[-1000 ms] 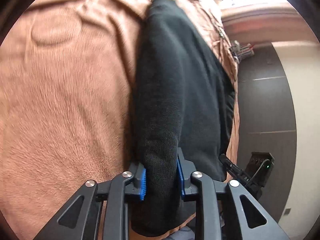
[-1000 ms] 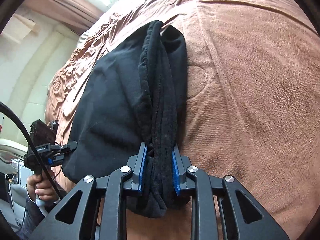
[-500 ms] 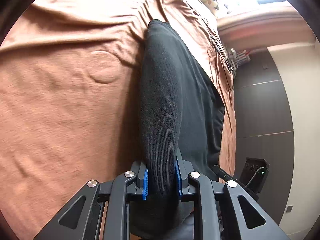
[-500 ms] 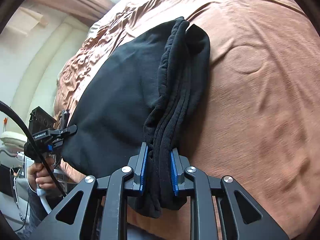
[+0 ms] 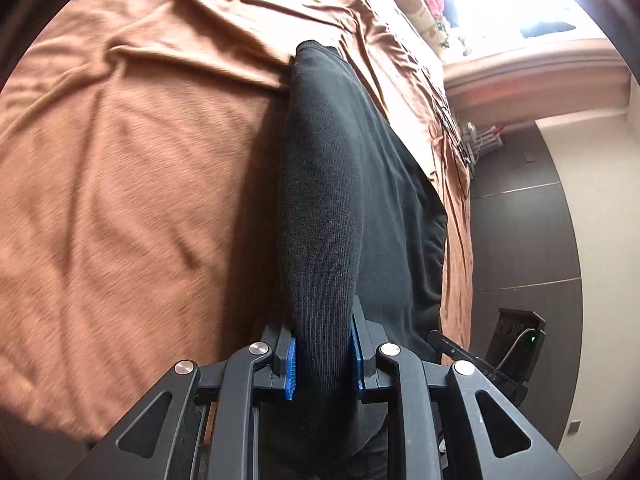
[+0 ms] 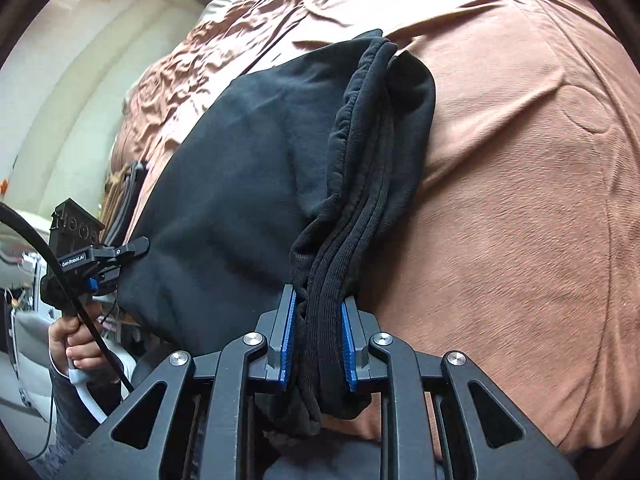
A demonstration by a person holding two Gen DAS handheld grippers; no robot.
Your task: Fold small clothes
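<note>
1. Left wrist view: my left gripper (image 5: 323, 362) is clamped on a rolled edge of the black garment (image 5: 340, 200), with the blue pads (image 5: 291, 368) pressing into the ribbed knit from both sides. The cloth stretches away from my fingers across the brown bedspread (image 5: 140, 200), which lies rumpled to the left (some of it is blurred). Low on the right, part of my right gripper (image 5: 516, 348) peeks in beyond the fabric, against a dark wall panel (image 5: 520, 240).

2. Right wrist view: my right gripper (image 6: 318, 344) is closed on a bunched stack of the garment's (image 6: 240, 200) layered edges, held between its blue pads (image 6: 347, 350). The body of the garment hangs broad to the left, over the brown bedspread (image 6: 520, 200). At far left my left hand (image 6: 78, 344) grips the handle of the left gripper (image 6: 120, 252) at the other edge of the cloth.
</note>
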